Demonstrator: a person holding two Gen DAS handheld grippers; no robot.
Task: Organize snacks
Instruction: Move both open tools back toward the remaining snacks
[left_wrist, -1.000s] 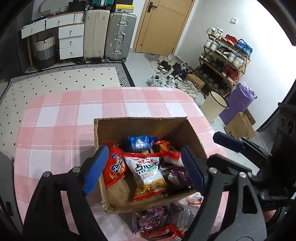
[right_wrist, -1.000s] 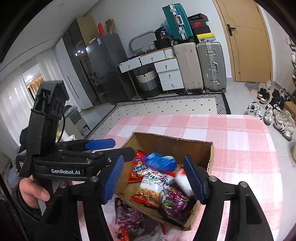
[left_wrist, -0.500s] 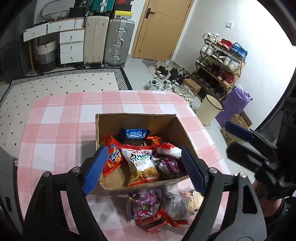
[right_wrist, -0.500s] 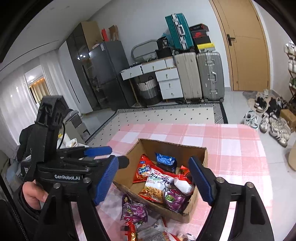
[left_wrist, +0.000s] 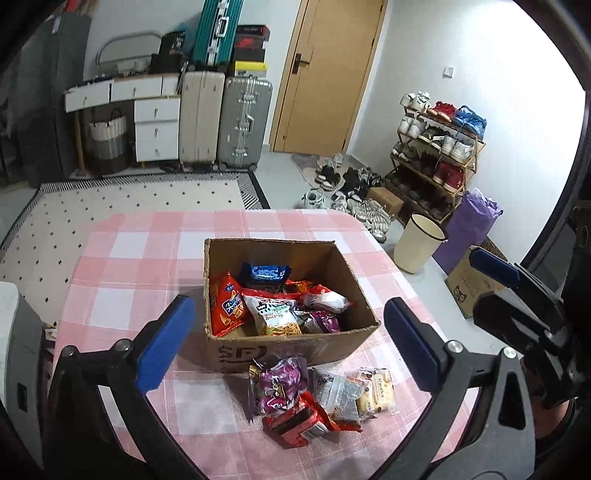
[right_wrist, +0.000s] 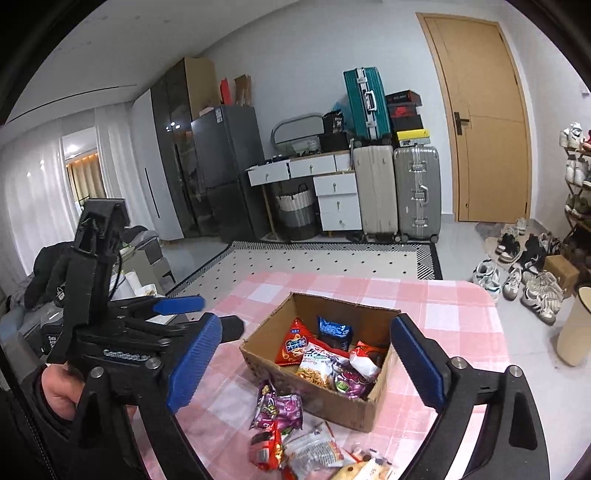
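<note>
A brown cardboard box (left_wrist: 288, 343) (right_wrist: 332, 402) stands on the pink checked table. It holds a red bag (left_wrist: 227, 308), a blue packet (left_wrist: 266, 273), a noodle bag (left_wrist: 275, 315) and a purple pack (left_wrist: 321, 321). Loose snacks lie just in front of it: a purple packet (left_wrist: 279, 384), a red pack (left_wrist: 299, 424) and a biscuit pack (left_wrist: 376, 393). My left gripper (left_wrist: 288, 310) hovers above and behind the box, its jaws opening with nothing held. My right gripper (right_wrist: 306, 325) hangs likewise, jaws opening and empty.
The tablecloth (left_wrist: 147, 266) has bare room left of and beyond the box. A cream bin (left_wrist: 419, 240), a purple bag (left_wrist: 472, 225) and a shoe rack (left_wrist: 439, 147) stand right of the table. Suitcases (left_wrist: 242, 122) line the far wall. A hand (right_wrist: 59, 387) grips the left gripper's handle.
Both grippers have pulled back and up from the box, and their jaws stand wider. The loose snacks in front of the box have come fully into view.
</note>
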